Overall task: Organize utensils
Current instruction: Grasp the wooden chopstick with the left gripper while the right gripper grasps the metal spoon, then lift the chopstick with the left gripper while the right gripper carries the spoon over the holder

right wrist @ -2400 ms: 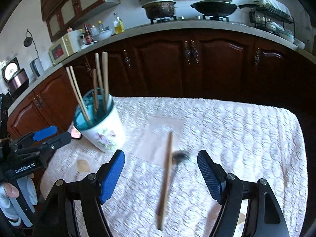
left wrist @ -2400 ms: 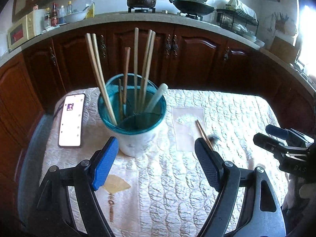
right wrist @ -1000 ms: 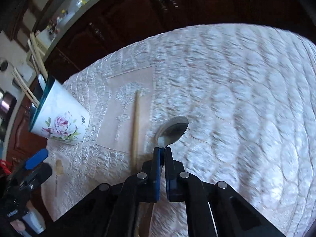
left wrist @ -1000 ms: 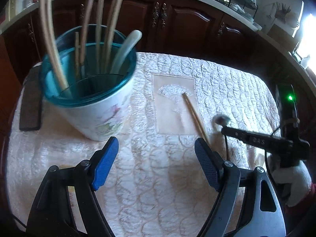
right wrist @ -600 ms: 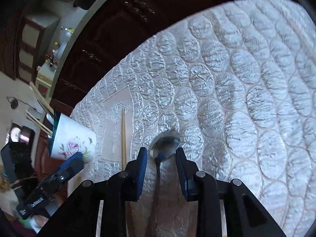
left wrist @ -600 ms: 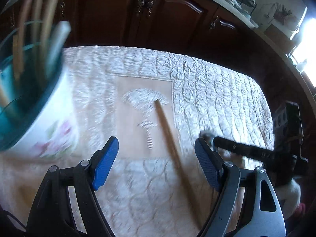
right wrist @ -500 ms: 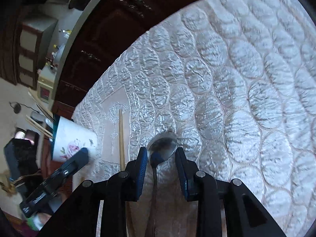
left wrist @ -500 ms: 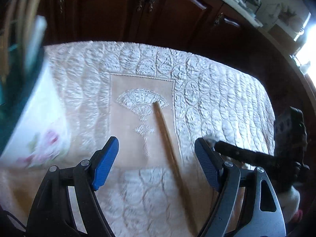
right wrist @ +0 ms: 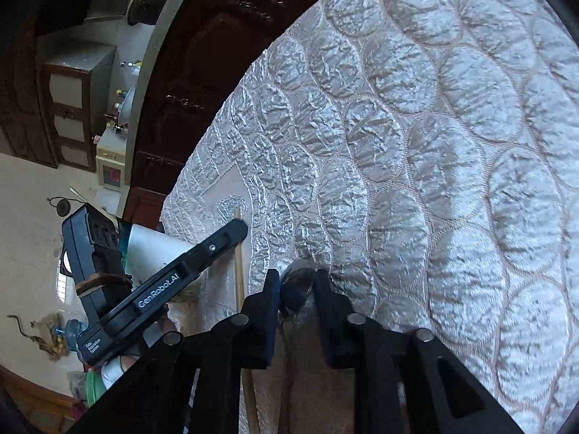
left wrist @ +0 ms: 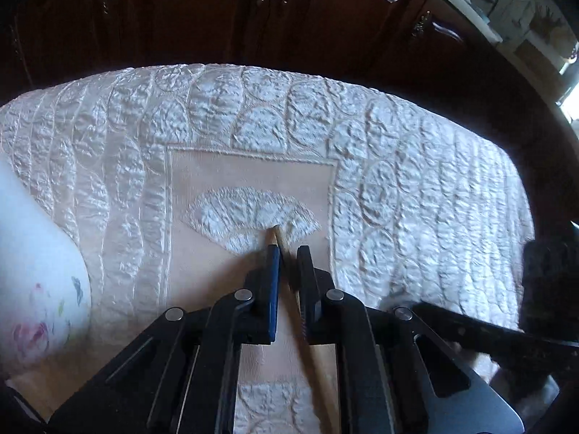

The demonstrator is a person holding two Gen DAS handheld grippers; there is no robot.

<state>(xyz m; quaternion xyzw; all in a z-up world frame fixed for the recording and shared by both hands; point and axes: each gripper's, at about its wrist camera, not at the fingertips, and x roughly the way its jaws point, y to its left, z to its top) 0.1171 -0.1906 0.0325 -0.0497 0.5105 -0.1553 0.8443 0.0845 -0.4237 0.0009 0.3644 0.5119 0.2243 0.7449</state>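
Note:
A wooden chopstick [left wrist: 277,235] lies on the beige panel of the quilted tablecloth [left wrist: 398,166]. My left gripper [left wrist: 287,249] is shut on it just behind its far tip, and the rest of the stick runs back under the jaws. The right wrist view shows that gripper [right wrist: 237,226] tilted down onto the chopstick [right wrist: 239,282]. A metal spoon [right wrist: 298,275] lies on the cloth with its bowl between the tips of my right gripper [right wrist: 296,274]. Those jaws are closing, and a strip of cloth still shows beside the spoon's neck.
The white floral utensil cup [left wrist: 36,271] stands at the left edge of the left wrist view, and in the right wrist view the cup [right wrist: 155,249] sits behind the left gripper. Dark wooden cabinets [left wrist: 289,18] run along the table's far side. Quilted cloth stretches to the right.
My left gripper moved right from the cup to the chopstick and shut on it. My right gripper let go of the spoon's handle, opened, rolled, and now narrows around the spoon.

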